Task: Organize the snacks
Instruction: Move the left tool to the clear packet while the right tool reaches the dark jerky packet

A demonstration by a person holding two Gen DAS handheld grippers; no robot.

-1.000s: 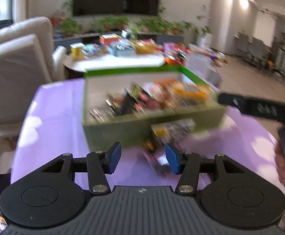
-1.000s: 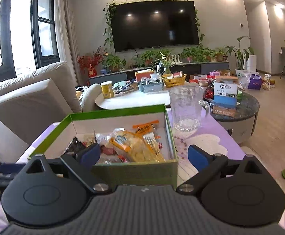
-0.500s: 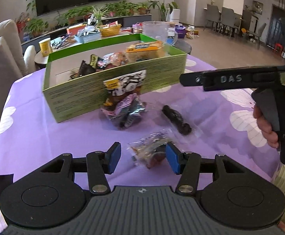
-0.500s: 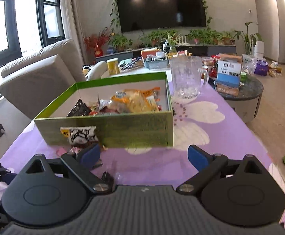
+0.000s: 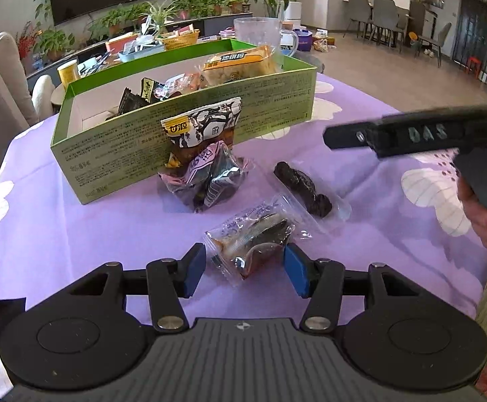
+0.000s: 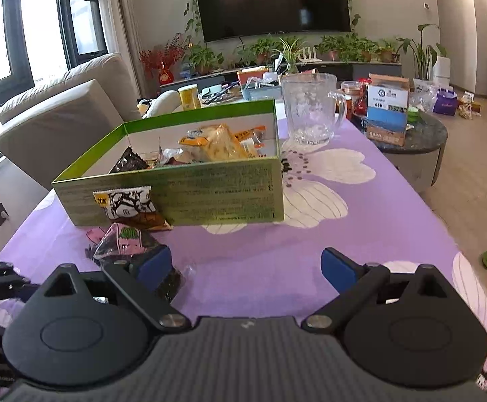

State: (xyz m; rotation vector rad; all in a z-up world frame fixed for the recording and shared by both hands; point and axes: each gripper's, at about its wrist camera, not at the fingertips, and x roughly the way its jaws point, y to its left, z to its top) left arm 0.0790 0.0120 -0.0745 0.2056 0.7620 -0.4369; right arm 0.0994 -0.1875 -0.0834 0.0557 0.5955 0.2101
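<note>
A green box [image 5: 209,127] [image 6: 209,194] holding several snack packs stands on the purple tablecloth. A black-and-white packet [image 5: 203,127] [image 6: 127,202] leans on its front wall, with a pink-and-dark pack [image 5: 209,177] [image 6: 126,241] lying before it. A clear pack with a dark stick [image 5: 305,189] lies to the right. My left gripper [image 5: 245,269] stands open around a clear-wrapped snack [image 5: 253,238] on the cloth; the pads do not press it. My right gripper [image 6: 246,268] is open over bare cloth, nothing between its fingers.
A glass jug [image 6: 310,110] stands behind the box on the right. A low round table [image 6: 417,137] with cartons and a sofa [image 6: 59,114] lie beyond. A hand [image 5: 481,214] holds the other gripper at the right of the left wrist view.
Both grippers came down toward the table. The left one swung from the box front onto the clear-wrapped snack, which now sits between its pads. The right one dropped from box level to the cloth.
</note>
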